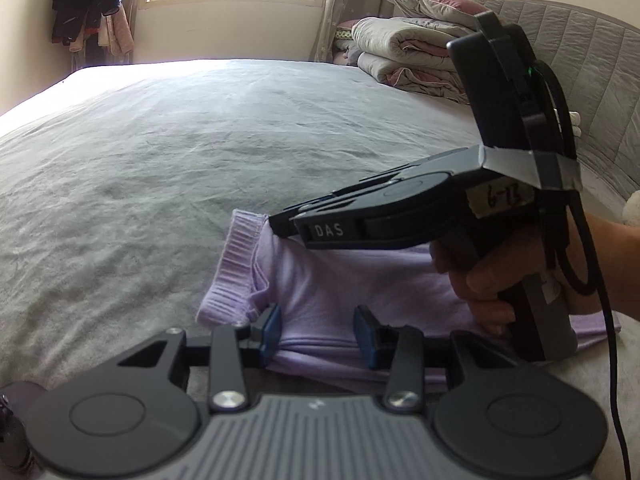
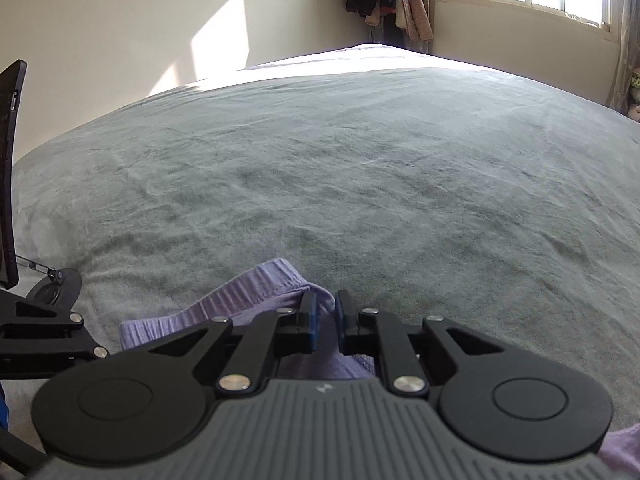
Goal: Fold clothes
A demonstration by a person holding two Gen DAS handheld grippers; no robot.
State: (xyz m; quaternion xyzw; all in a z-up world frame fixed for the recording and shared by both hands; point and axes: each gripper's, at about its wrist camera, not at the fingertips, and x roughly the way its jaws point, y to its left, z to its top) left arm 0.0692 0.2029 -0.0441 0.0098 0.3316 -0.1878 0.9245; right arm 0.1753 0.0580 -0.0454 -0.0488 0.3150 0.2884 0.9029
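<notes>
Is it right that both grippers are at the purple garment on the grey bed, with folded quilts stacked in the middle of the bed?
Not quite. The quilts are stacked at the bed's far right corner by the headboard, not the middle; the left wrist view shows it. The rest holds: the left gripper and right gripper are at the purple garment on the grey bed.

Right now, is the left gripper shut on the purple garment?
No. The left gripper is open, fingers spread either side of the purple garment.
</notes>
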